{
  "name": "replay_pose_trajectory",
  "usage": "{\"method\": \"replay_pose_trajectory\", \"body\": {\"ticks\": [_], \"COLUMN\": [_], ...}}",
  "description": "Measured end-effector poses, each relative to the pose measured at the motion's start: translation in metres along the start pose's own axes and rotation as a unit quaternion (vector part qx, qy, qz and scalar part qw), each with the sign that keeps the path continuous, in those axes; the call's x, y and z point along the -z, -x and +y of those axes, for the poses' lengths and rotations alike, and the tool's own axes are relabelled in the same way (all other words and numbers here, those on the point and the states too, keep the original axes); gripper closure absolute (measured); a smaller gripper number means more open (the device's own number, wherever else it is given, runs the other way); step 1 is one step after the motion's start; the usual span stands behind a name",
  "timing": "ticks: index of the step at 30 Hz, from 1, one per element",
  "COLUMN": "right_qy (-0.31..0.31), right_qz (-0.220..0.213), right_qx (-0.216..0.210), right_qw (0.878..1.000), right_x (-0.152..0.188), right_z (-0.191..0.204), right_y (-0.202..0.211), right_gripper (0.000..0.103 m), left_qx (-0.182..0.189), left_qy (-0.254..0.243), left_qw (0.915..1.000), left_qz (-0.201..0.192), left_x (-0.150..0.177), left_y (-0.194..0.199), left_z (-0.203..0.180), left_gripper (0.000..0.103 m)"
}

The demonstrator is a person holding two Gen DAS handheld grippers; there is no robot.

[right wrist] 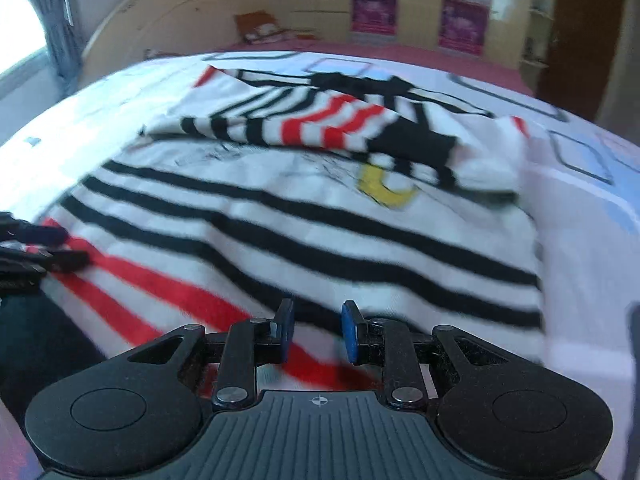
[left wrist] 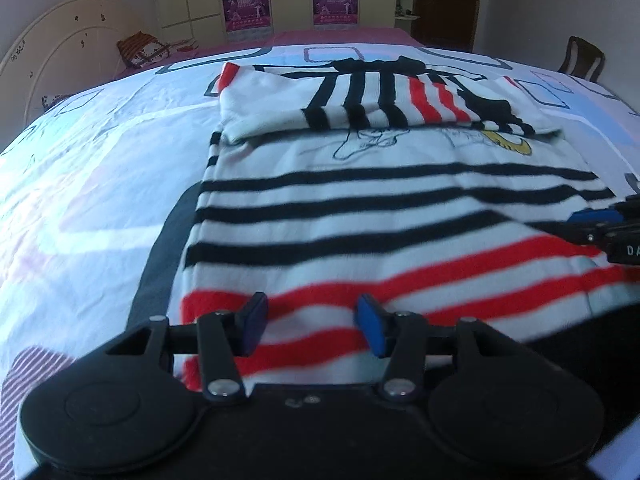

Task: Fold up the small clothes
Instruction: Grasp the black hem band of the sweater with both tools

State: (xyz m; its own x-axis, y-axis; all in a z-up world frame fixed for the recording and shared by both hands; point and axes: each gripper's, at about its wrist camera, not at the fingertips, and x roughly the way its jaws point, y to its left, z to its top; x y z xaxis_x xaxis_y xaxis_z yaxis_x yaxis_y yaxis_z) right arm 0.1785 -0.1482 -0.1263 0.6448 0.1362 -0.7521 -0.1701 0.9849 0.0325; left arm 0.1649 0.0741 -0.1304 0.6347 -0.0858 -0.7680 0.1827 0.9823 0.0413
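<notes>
A small white shirt (left wrist: 380, 208) with black and red stripes lies flat on the bed, its sleeves folded in across the top (left wrist: 372, 104). It also shows in the right wrist view (right wrist: 320, 216). My left gripper (left wrist: 312, 324) is open just above the shirt's near hem, at its left part. My right gripper (right wrist: 316, 332) is open over the hem's right part; its blue-padded tip also shows at the right edge of the left wrist view (left wrist: 600, 224). The left gripper's tip shows at the left edge of the right wrist view (right wrist: 36, 248). Neither grips cloth.
The bed sheet (left wrist: 100, 168) is white with grey square outlines. A pillow (left wrist: 144, 50) lies by the cream headboard (left wrist: 60, 40). Wardrobes with pink posters (left wrist: 248, 0) stand behind. A chair (left wrist: 580, 58) is at the far right.
</notes>
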Motion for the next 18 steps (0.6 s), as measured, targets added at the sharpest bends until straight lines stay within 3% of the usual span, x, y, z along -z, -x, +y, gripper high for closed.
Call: {"method": "replay_pose_trajectory", "body": {"ticks": [6, 9, 10, 12, 14, 18], "right_qy": [-0.058, -0.075, -0.083, -0.101, -0.102, -0.126], "right_qz": [-0.012, -0.019, -0.017, -0.025, -0.040, -0.029], "right_qx": [0.057, 0.086, 0.094, 0.115, 0.126, 0.117], "right_qw": [0.997, 0.993, 0.992, 0.988, 0.986, 0.985], "right_x": [0.020, 0.033, 0.039, 0.050, 0.059, 0.074], "right_z": [0.001, -0.001, -0.003, -0.005, -0.004, -0.004], "right_y": [0.040, 0.059, 0.065, 0.078, 0.090, 0.099], "right_gripper": [0.079, 0.078, 0.075, 0.018, 0.015, 0.015], "left_qx": [0.012, 0.023, 0.025, 0.031, 0.040, 0.060], "left_qy": [0.017, 0.023, 0.026, 0.030, 0.042, 0.073], "left_qw": [0.9998, 0.9994, 0.9993, 0.9990, 0.9983, 0.9954], "left_qz": [0.004, -0.007, -0.009, -0.008, -0.004, 0.010], "left_x": [0.011, 0.018, 0.020, 0.025, 0.030, 0.041], "left_y": [0.023, 0.039, 0.044, 0.049, 0.052, 0.053], "left_z": [0.011, 0.016, 0.018, 0.022, 0.028, 0.041], "left_gripper": [0.053, 0.042, 0.038, 0.037, 0.035, 0.035]}}
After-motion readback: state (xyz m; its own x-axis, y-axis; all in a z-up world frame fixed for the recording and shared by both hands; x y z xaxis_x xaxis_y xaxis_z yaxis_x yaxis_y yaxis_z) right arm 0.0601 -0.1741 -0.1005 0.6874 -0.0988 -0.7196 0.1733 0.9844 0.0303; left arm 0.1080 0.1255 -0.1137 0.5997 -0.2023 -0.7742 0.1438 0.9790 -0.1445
